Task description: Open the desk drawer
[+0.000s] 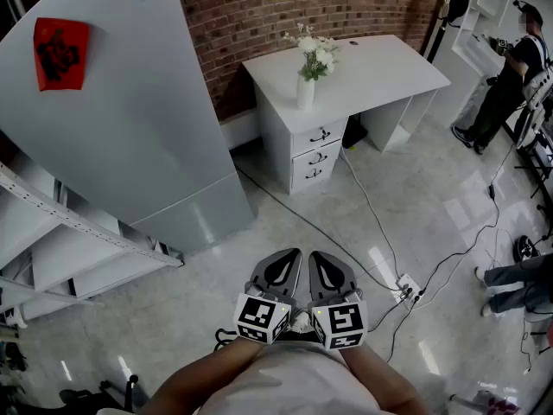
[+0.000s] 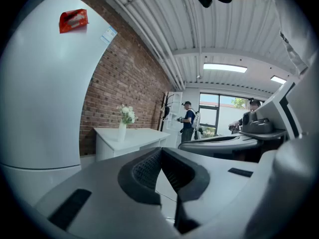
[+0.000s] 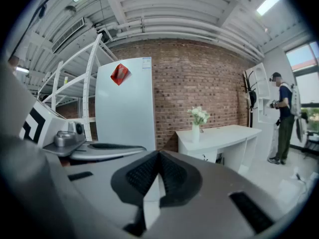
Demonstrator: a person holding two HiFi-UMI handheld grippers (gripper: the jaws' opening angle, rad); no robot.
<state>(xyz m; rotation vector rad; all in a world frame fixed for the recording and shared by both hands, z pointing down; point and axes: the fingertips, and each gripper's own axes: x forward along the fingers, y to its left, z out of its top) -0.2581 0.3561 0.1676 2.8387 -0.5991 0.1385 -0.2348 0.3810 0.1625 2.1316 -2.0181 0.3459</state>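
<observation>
Because the drawers [image 1: 316, 153] of the table [image 1: 380, 67] stood well ahead, the left tool [image 1: 289, 262] and the right tool [image 1: 321, 263] were held closed on nothing, awaiting approach.

The left gripper [image 2: 160, 151] had its jaws pressed together, nothing b/w them. Ahead stood a white desk [image 2: 130, 136] w/ flowers [image 2: 127, 114], by a brick wall [image 2: 124, 78].

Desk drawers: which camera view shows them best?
The head view: all three desk drawers face the camera, handles visible, apparently shut. The right gripper view shows only a distant sliver of the top drawer. The left gripper view shows the desk, but no drawer front is distinguishable.
</observation>
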